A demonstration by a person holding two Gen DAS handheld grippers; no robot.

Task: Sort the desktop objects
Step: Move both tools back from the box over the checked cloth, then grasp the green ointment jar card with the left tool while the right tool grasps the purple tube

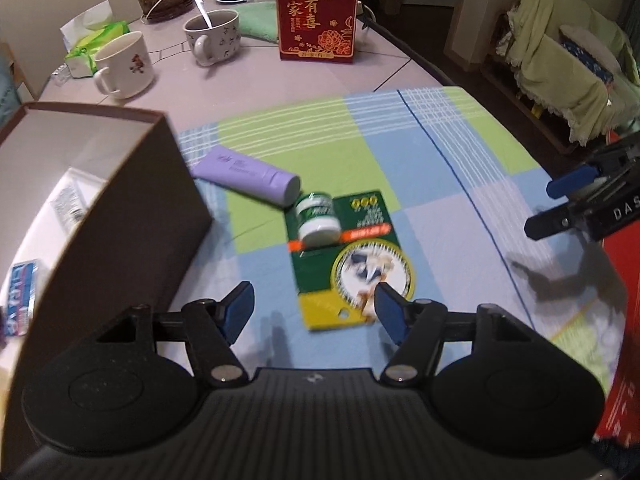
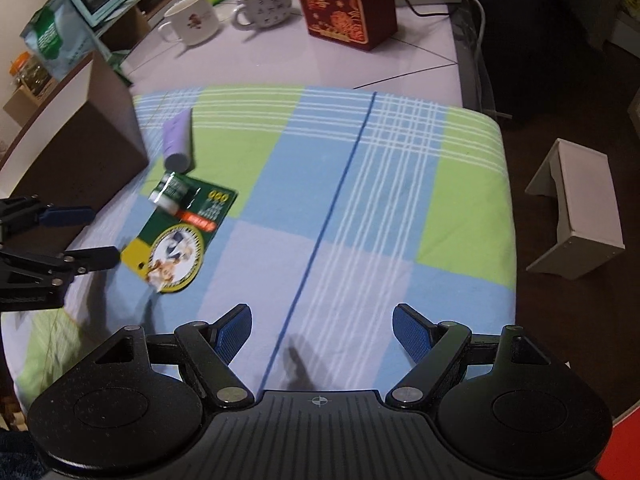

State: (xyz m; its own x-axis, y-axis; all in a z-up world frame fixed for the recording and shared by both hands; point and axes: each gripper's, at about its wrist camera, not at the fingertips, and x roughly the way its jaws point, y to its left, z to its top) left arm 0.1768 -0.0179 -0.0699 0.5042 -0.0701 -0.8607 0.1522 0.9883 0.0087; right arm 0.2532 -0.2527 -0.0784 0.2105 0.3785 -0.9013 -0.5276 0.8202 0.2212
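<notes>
At the far left of our left wrist view we see a blue-and-white flat packet (image 1: 20,298) lying on the table beside the open brown cardboard box (image 1: 120,216), whose white interior holds a small white item with printed text, too blurred for us to identify. Behind the box stand a white ceramic mug with a red motif (image 1: 126,65) and a grey patterned mug with a spoon in it (image 1: 216,36), with a green tissue pack (image 1: 94,46) to their left. Moving right, on the blue, green and white checked cloth (image 1: 440,152), a lilac plastic tube (image 1: 250,176) lies on its side just beside the box's near corner. Its capped end is close to a small white bottle with a green label (image 1: 316,220), which lies tipped over on the upper edge of a flat green-and-yellow card package (image 1: 352,260). Our left gripper (image 1: 312,306) hovers above the cloth with its blue-padded fingers spread apart and nothing between them, the right pad over the card's lower corner. Beyond stands a tall red gift box with gold characters (image 1: 316,12). At the right, our right gripper (image 2: 322,330) is likewise released and empty, poised over a bare stretch of cloth crossed by a dark blue stripe (image 2: 332,208), well apart from the card package. Off the table's right edge we see a small white stool (image 2: 576,208) on the dark floor.
</notes>
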